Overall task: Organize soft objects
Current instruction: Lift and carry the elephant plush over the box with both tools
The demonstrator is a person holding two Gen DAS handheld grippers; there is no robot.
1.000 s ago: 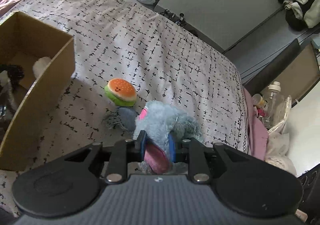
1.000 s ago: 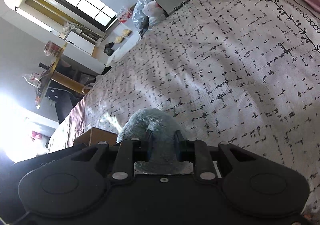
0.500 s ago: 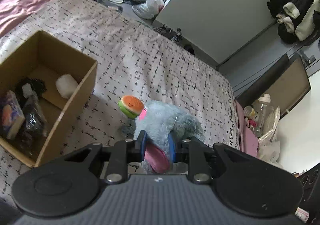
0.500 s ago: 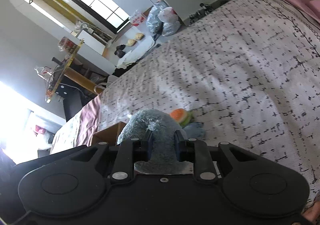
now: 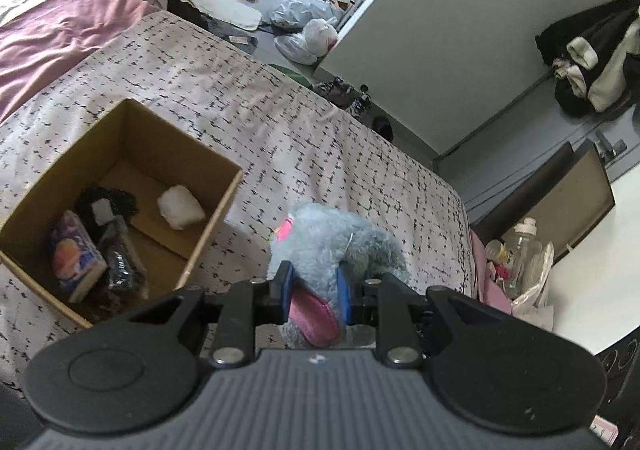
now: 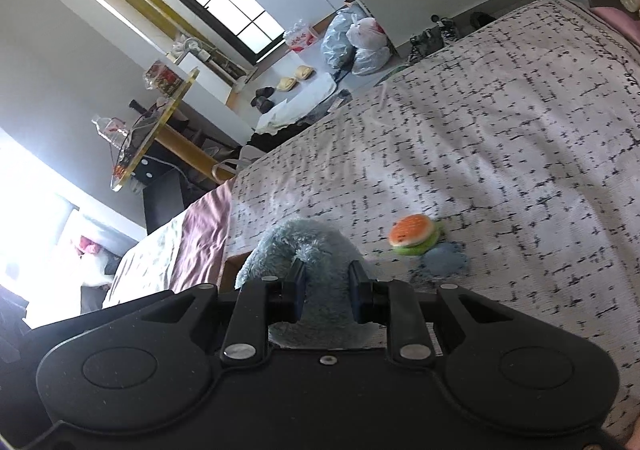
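Note:
A fluffy blue plush toy (image 5: 336, 242) with pink parts hangs above the patterned bed, held by both grippers. My left gripper (image 5: 314, 288) is shut on its pink-lined end. My right gripper (image 6: 326, 288) is shut on its blue body (image 6: 304, 246). An open cardboard box (image 5: 216, 210) sits on the bed to the left in the left wrist view, holding a white soft ball (image 5: 180, 206), a black item and small packets. A burger plush (image 6: 414, 234) and a small blue plush piece (image 6: 446, 260) lie on the bed in the right wrist view.
The bed's patterned cover (image 5: 280, 130) runs to an edge at the right, with bottles and bags (image 5: 520, 250) beside it. A pink blanket (image 5: 52, 34) lies at the far left. Plastic bags and slippers are on the floor beyond.
Both grippers have risen with the blue plush, lifting it off the bed. The box interior has come into fuller view, and the burger plush is now hidden behind the toy in the left view.

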